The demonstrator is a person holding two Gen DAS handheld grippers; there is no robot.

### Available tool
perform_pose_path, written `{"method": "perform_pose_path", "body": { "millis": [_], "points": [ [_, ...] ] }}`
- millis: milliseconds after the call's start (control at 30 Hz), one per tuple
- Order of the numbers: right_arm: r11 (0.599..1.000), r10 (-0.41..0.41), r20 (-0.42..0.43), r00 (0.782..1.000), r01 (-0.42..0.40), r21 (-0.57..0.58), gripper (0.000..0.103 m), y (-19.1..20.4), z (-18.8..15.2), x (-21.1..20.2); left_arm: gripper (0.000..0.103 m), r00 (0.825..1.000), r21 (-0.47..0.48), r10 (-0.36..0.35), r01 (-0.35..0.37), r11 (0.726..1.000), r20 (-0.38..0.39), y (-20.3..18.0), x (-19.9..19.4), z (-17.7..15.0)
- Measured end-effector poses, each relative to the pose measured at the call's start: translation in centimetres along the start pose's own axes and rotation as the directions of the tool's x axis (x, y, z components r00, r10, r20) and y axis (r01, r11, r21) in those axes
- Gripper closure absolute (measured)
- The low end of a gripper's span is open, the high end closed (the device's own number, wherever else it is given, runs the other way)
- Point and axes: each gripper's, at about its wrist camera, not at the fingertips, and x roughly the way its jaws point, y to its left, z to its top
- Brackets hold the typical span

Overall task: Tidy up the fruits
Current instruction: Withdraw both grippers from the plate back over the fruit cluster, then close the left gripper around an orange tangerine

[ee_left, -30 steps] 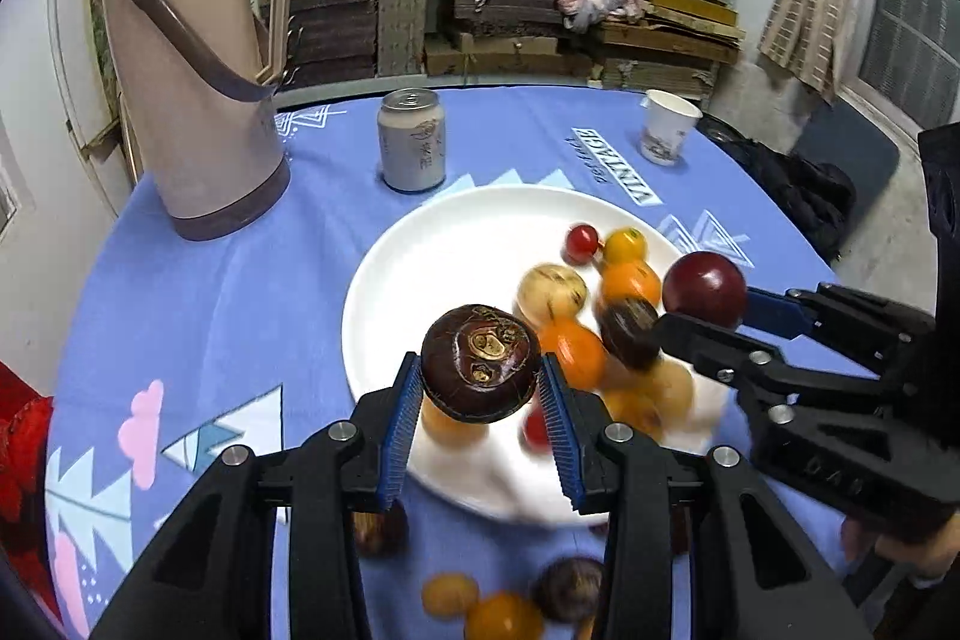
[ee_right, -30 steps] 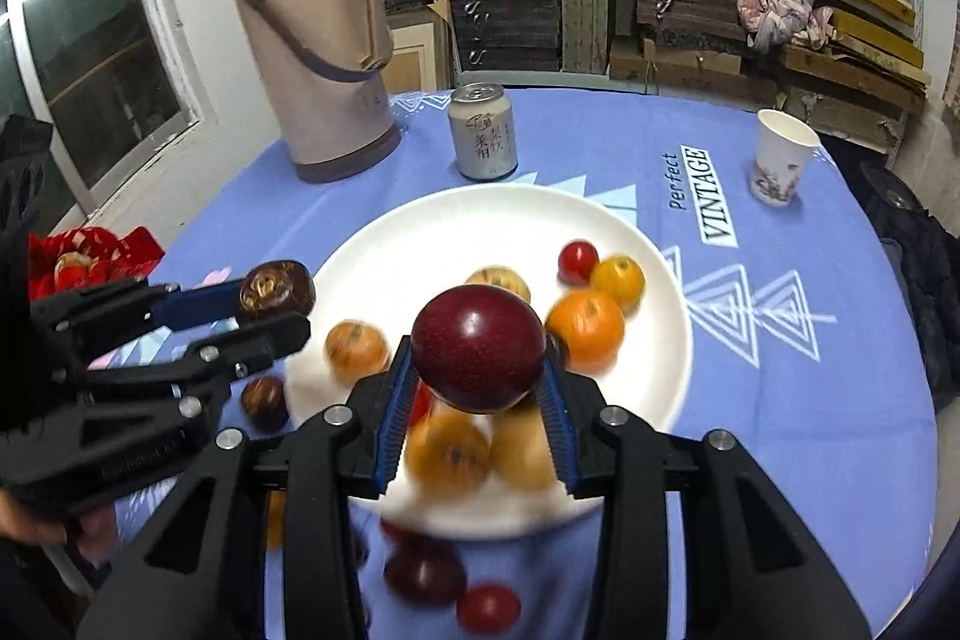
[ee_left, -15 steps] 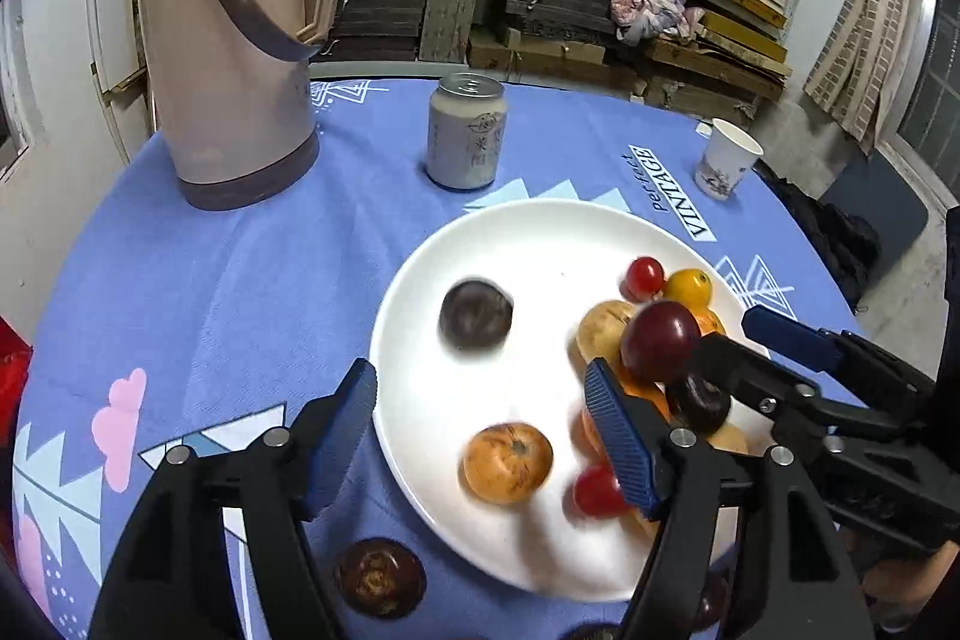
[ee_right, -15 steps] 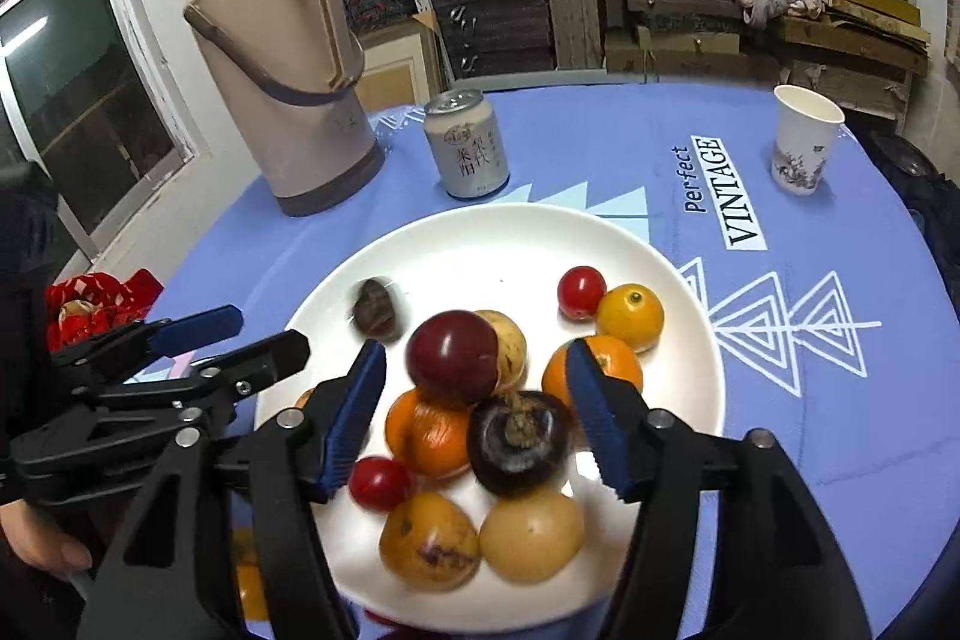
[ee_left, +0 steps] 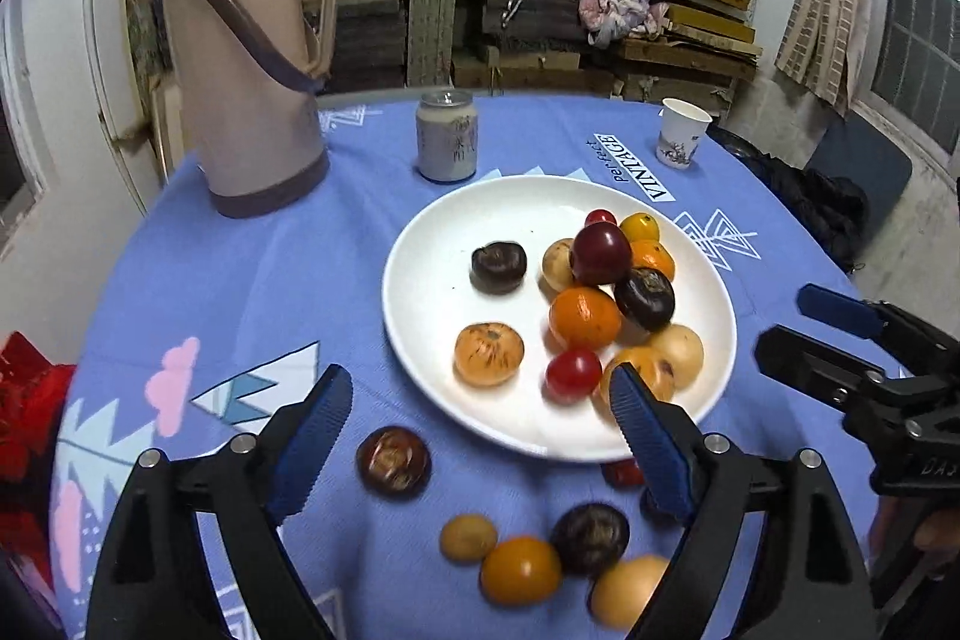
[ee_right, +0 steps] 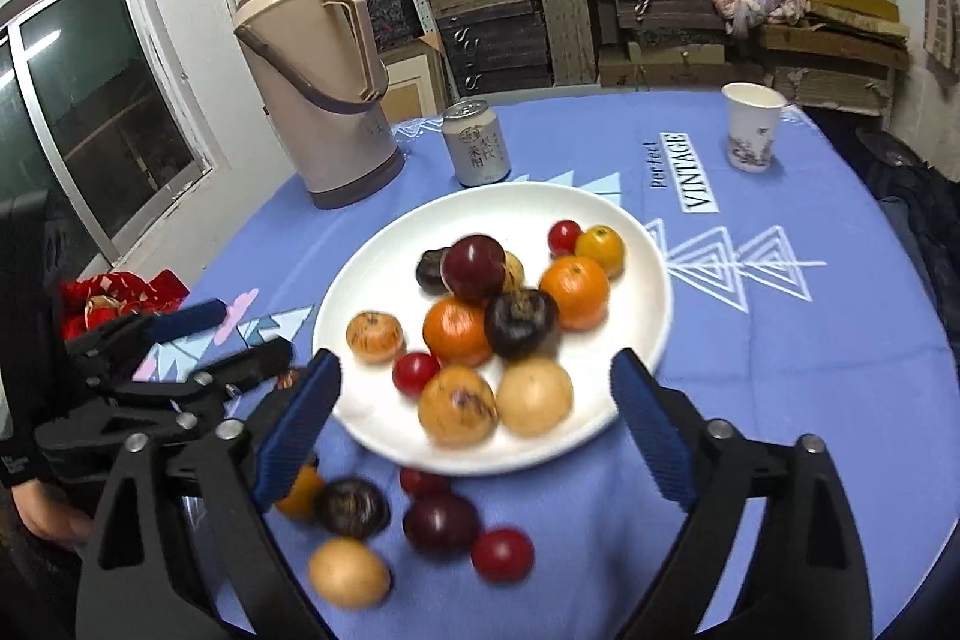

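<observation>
Risk: loose round fruits (ee_left: 521, 570) just below both wide-open, empty grippers, left gripper (ee_left: 480, 436) and right gripper (ee_right: 474, 415), may roll off the blue-clothed table (ee_left: 240, 280) if nudged; white round plate (ee_left: 420, 244) sits ahead.

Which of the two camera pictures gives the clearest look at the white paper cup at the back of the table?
The right wrist view. There the paper cup stands larger and sharper, and you can see its open rim and the printed pattern low on its side. In the left wrist view the same cup is smaller and farther off, and its pattern is only a faint smudge.
</observation>
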Motion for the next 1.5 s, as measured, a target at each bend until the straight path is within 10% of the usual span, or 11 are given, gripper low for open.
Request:
{"method": "perform_pose_path", "body": {
  "millis": [600,1100,1367,1500],
  "points": [
    [1.0,0.001,-0.007,1.0,-0.001,0.014,0.01,1.0,-9.0,-5.4,0.011,0.999,0.02,-0.015,0.016,1.0,-0.035,-0.8,-2.9,-8.6],
    [1.0,0.008,0.01,1.0,-0.009,0.022,0.01,0.6,-11.1,-6.4,0.012,0.997,0.01,-0.002,0.003,1.0,-0.075,-1.1,-0.1,-9.5],
    [1.0,0.009,-0.01,1.0,-0.009,0.01,0.01,1.1,-10.9,-5.3,0.048,0.989,-0.016,-0.037,0.035,0.999,-0.141,-0.5,2.5,-9.5],
    [1.0,0.003,-0.036,0.999,-0.003,0.0,0.01,1.2,-10.9,-4.5,0.049,0.99,0.002,-0.029,0.03,1.0,-0.137,-0.6,3.0,-9.2]
  ]
}}
